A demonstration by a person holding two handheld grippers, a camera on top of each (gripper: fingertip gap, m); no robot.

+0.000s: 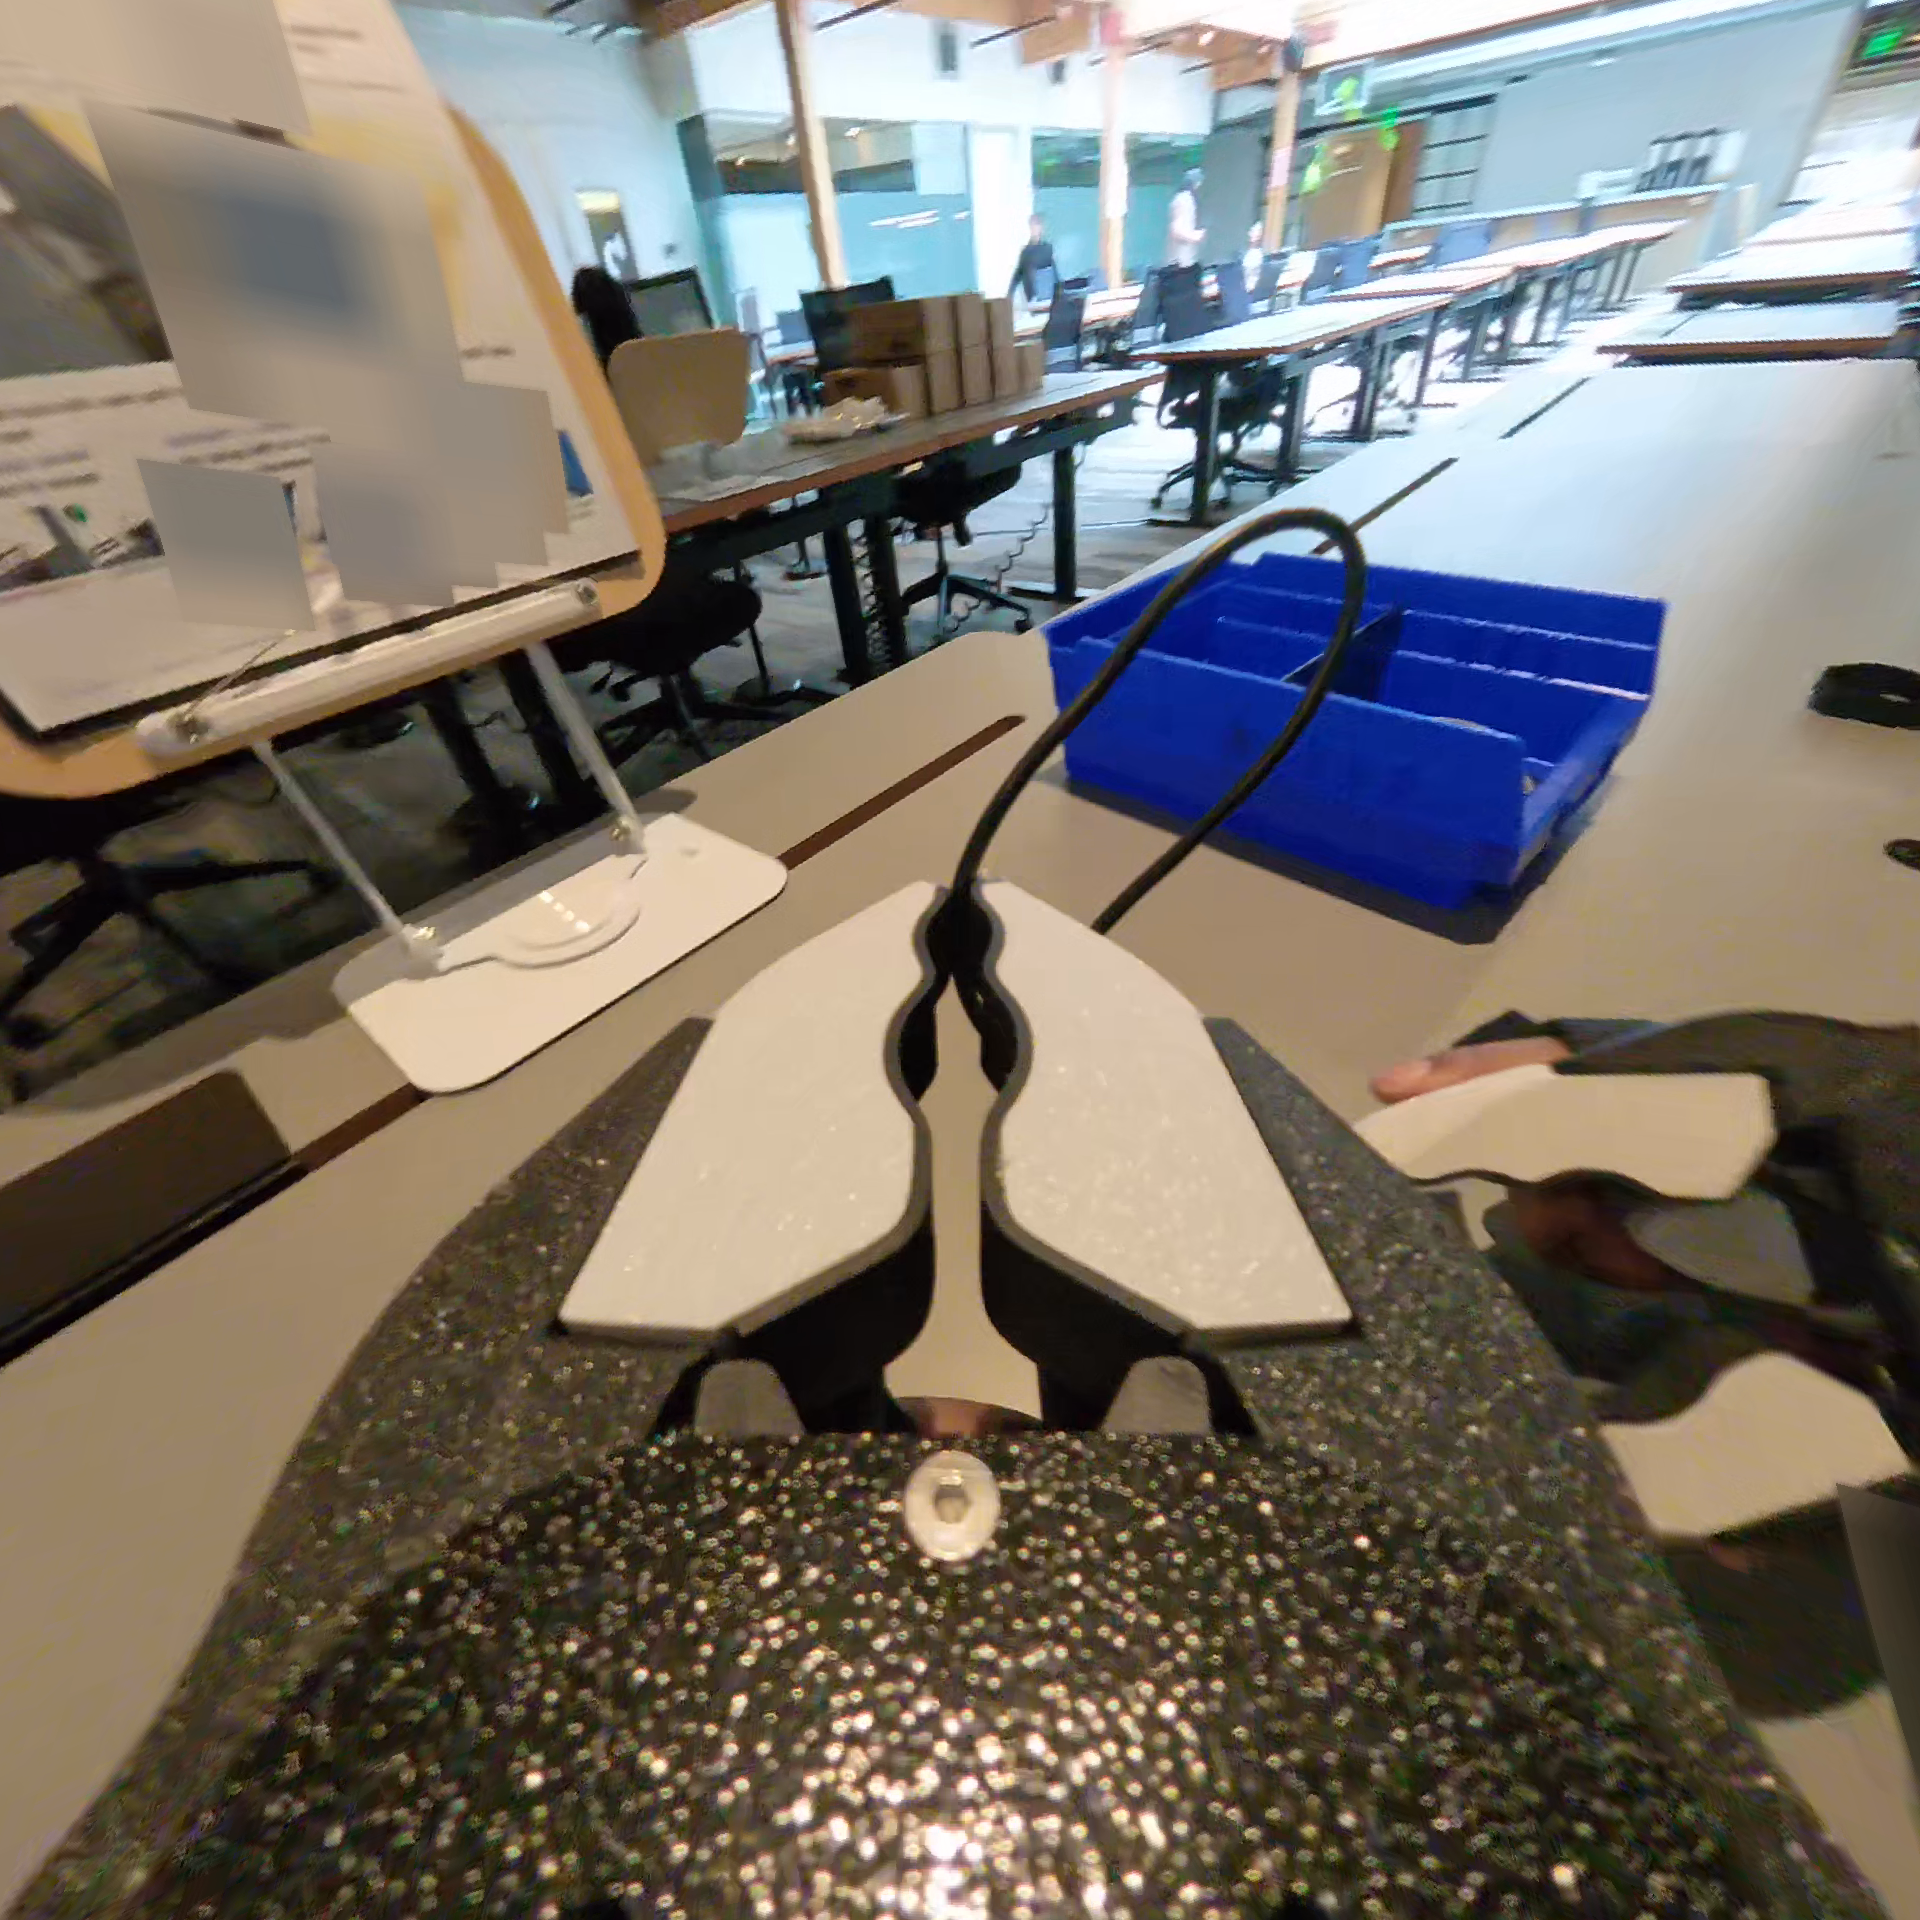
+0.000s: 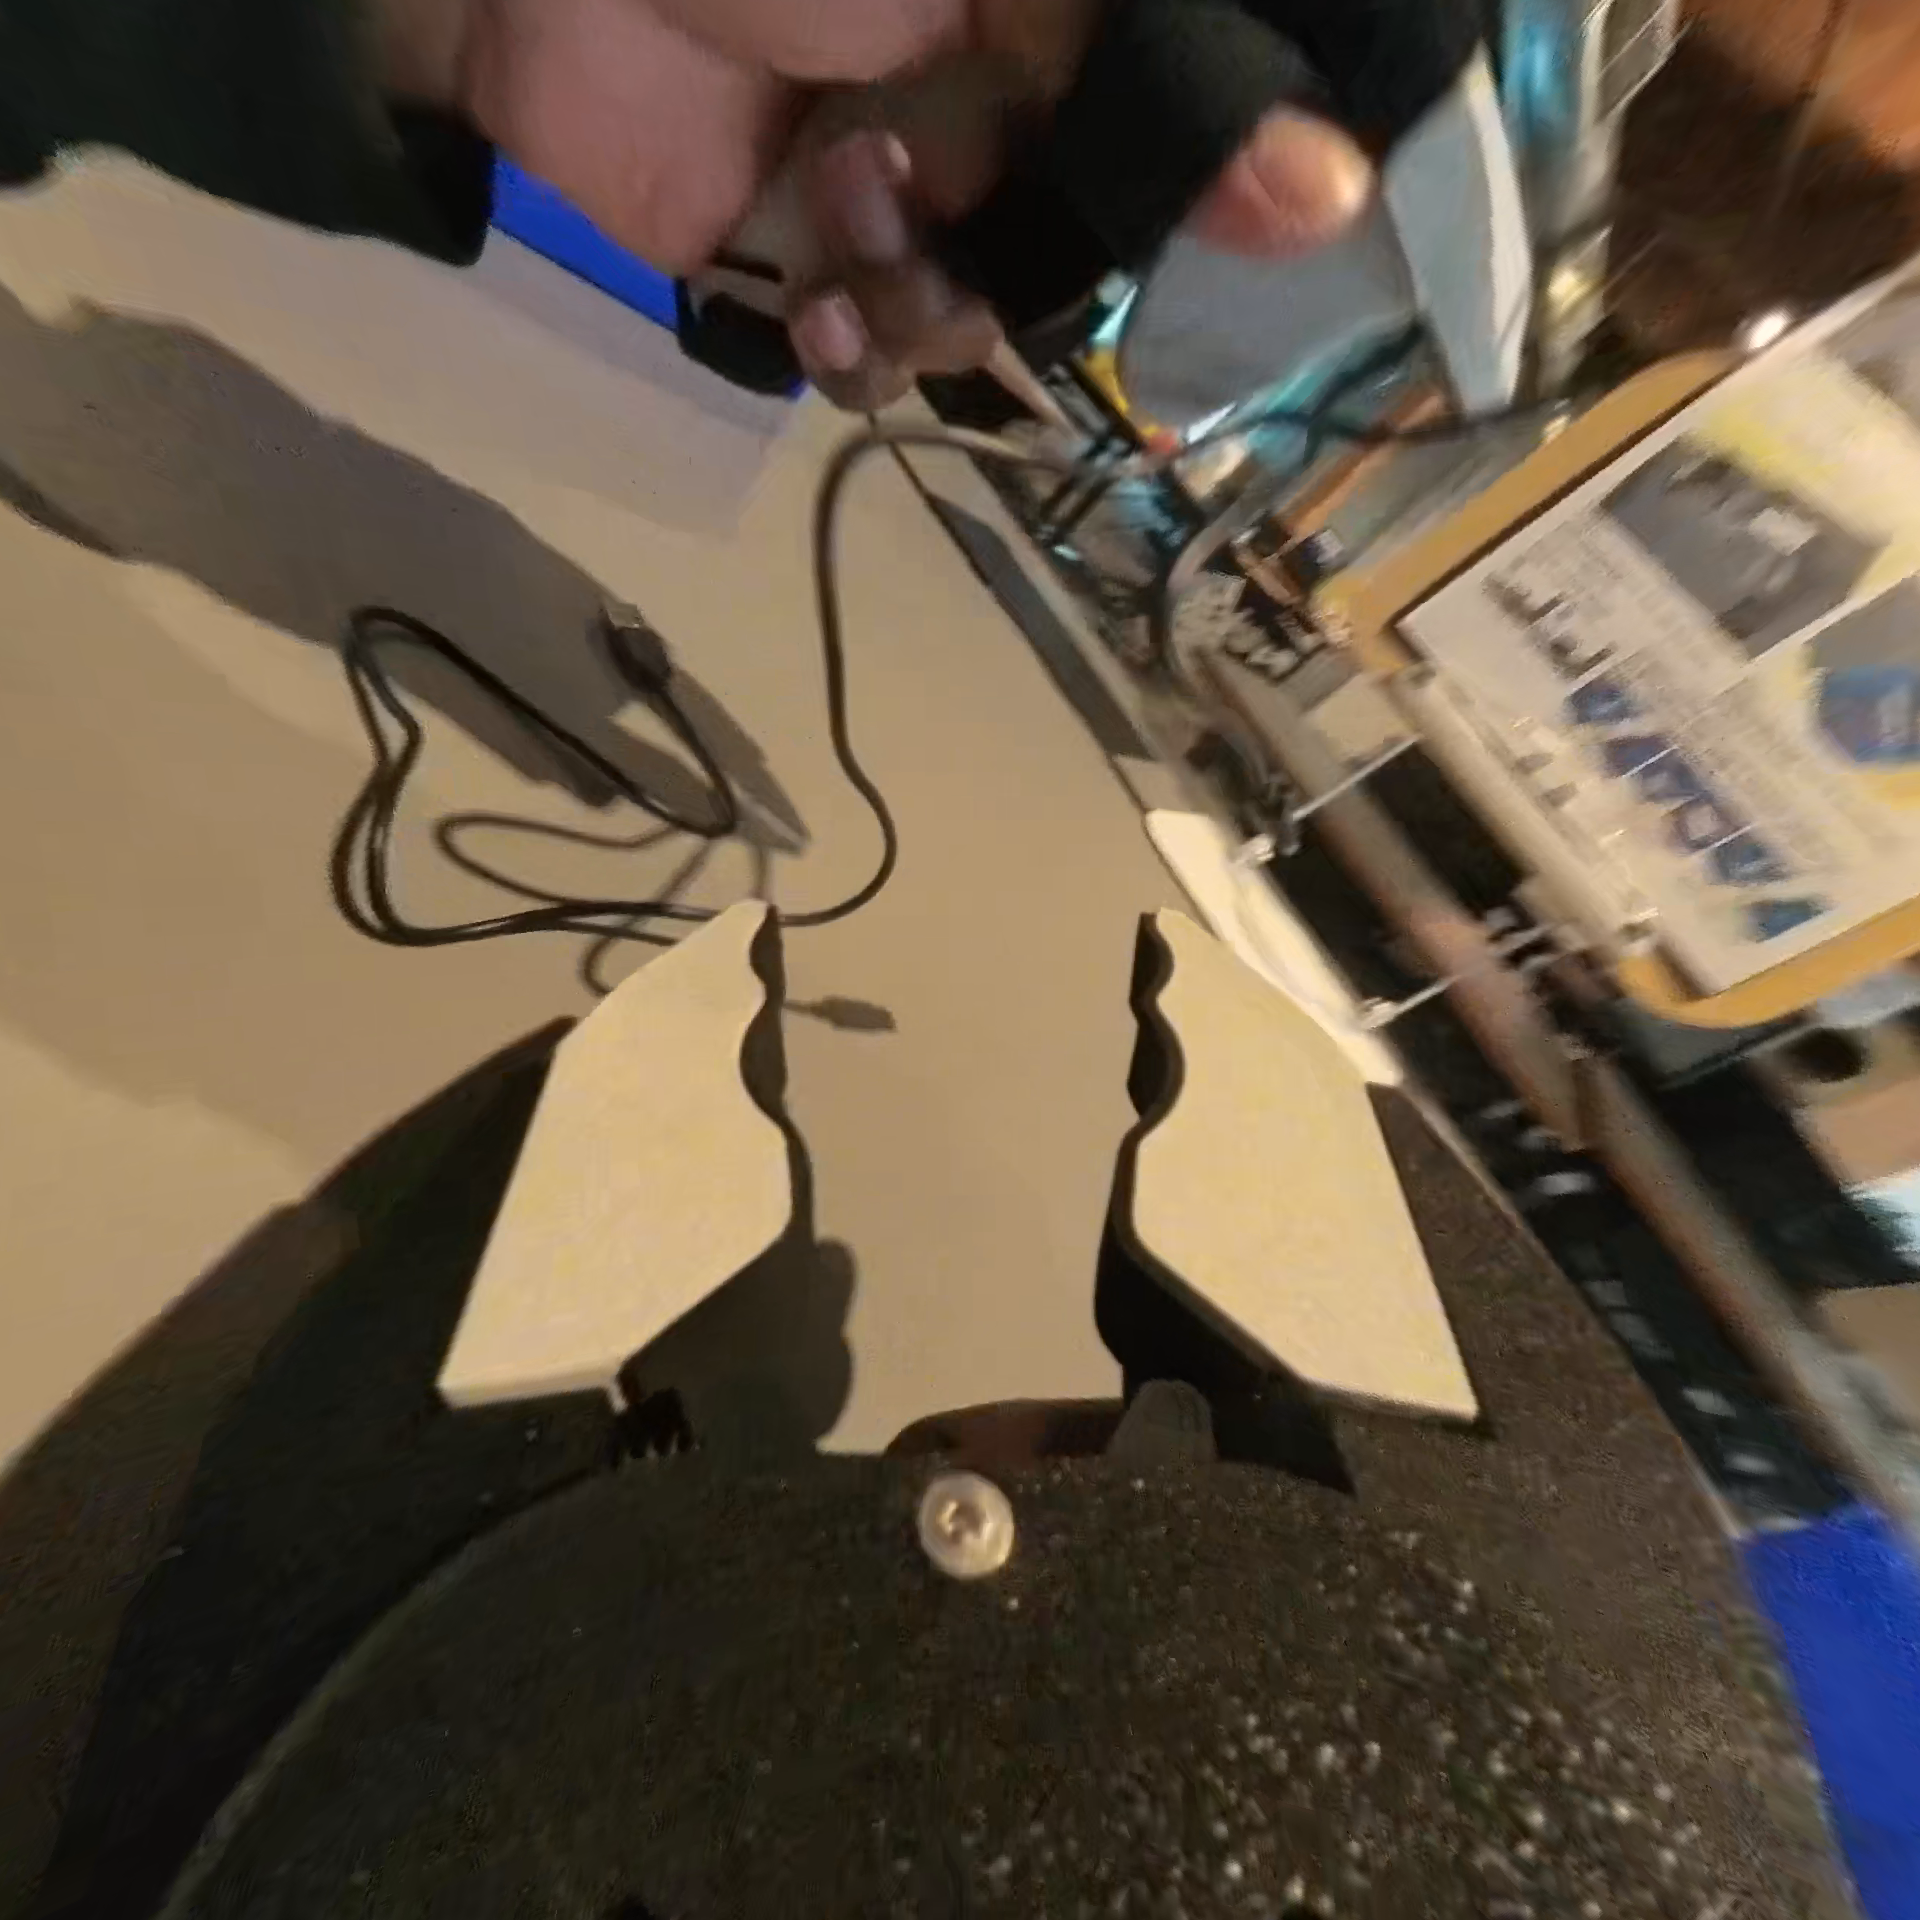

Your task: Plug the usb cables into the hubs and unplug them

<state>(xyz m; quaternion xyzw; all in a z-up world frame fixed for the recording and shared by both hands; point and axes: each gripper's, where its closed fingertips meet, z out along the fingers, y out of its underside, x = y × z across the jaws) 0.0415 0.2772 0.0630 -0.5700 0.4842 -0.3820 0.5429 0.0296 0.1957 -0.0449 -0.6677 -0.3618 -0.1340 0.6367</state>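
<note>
left gripper (image 1: 961,935) clamped on black cable (image 1: 1174,623) | right gripper (image 2: 956,935) open, empty | advice: grab loose plug (image 2: 847,1013) squarely by its shell

Bright, even daylight fills the left wrist view, sparkling off the black glitter-coated gripper body (image 1: 935,1662), with wide-angle bending at the edges. The right wrist view is dimmer, warmer and motion-blurred, worst toward the corners; broad soft shadows lie across the pale grey tabletop (image 2: 208,831)
</note>
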